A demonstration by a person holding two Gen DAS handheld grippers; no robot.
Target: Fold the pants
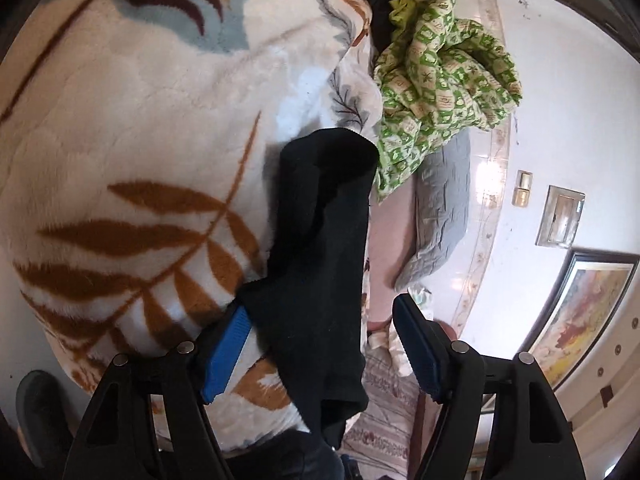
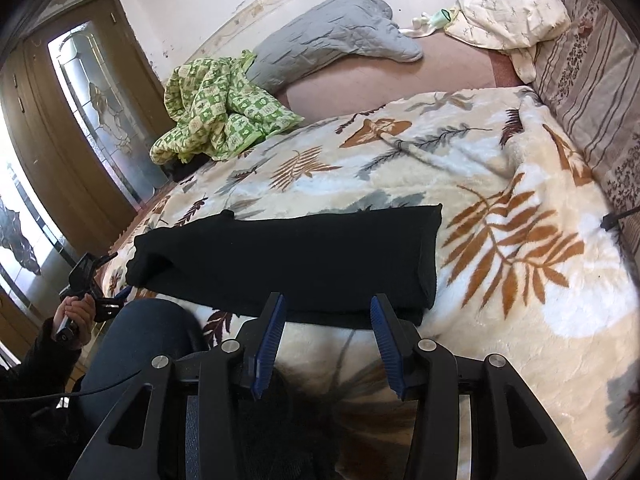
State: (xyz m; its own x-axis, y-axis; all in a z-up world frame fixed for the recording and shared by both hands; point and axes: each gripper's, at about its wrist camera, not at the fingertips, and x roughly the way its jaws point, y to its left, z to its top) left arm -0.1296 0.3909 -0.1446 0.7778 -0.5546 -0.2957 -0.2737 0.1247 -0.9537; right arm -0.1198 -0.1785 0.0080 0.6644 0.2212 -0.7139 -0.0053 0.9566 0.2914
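Black pants (image 2: 288,260) lie folded lengthwise in a long strip across a cream leaf-print blanket (image 2: 500,320) on the bed. My right gripper (image 2: 326,308) is open, its blue pads at the near edge of the strip, holding nothing. In the left wrist view the pants (image 1: 320,248) run away from me, and one end lies between the wide-open fingers of my left gripper (image 1: 320,320), touching the left blue pad (image 1: 228,356). The left gripper also shows in the right wrist view (image 2: 100,284), held in a hand at the strip's left end.
A green patterned quilt (image 2: 216,112), a grey pillow (image 2: 332,36) and a cream pillow (image 2: 508,12) lie at the back of the bed. A striped bedsheet (image 2: 592,92) runs along the right. A wooden door (image 2: 88,120) is at left. My knee (image 2: 136,344) is near the bed's edge.
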